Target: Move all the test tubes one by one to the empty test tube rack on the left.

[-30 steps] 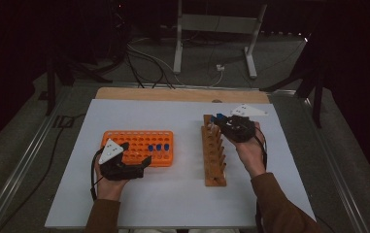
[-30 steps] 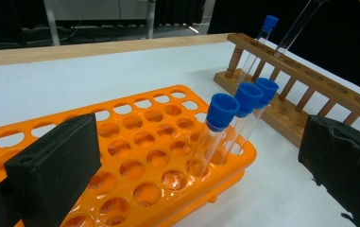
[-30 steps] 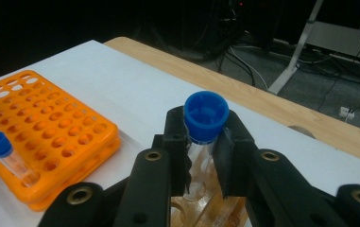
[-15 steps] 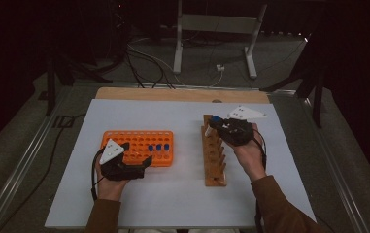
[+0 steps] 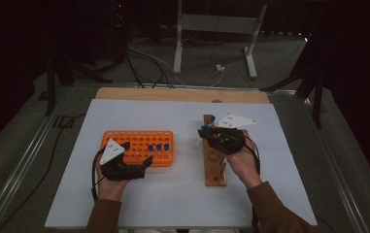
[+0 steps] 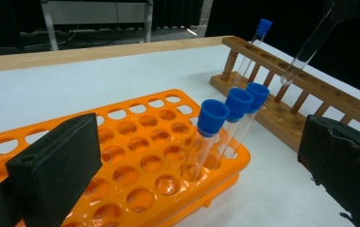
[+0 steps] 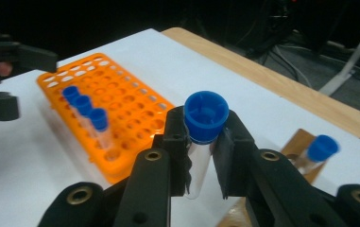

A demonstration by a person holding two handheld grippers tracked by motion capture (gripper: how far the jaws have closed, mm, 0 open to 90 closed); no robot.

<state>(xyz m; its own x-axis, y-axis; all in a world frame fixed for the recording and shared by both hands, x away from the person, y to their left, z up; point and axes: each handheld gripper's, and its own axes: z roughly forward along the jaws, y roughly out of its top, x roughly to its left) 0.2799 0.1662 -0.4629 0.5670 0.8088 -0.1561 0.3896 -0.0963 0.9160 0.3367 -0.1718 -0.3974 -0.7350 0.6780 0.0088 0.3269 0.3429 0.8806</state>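
Right gripper (image 7: pixel 201 156): jaws clamped a blue-capped tube (image 7: pixel 201 142); tube's lower end hidden.
Left gripper (image 6: pixel 206 156): jaws stood wide, empty, beside orange rack (image 6: pixel 135 142).

orange rack (image 5: pixel 139 145), blue-capped clear tubes (image 6: pixel 213 116), brown wooden rack (image 5: pixel 214 167), white bench (image 5: pixel 173 194), black jaws, brown sleeves (image 5: pixel 275 213)

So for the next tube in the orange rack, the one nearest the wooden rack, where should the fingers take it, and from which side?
Probably just below the blue cap of that end tube, coming from above. It stands near-upright in the orange rack, its lower body sits in the hole, and another capped tube stands close beside it, so only the top is free.
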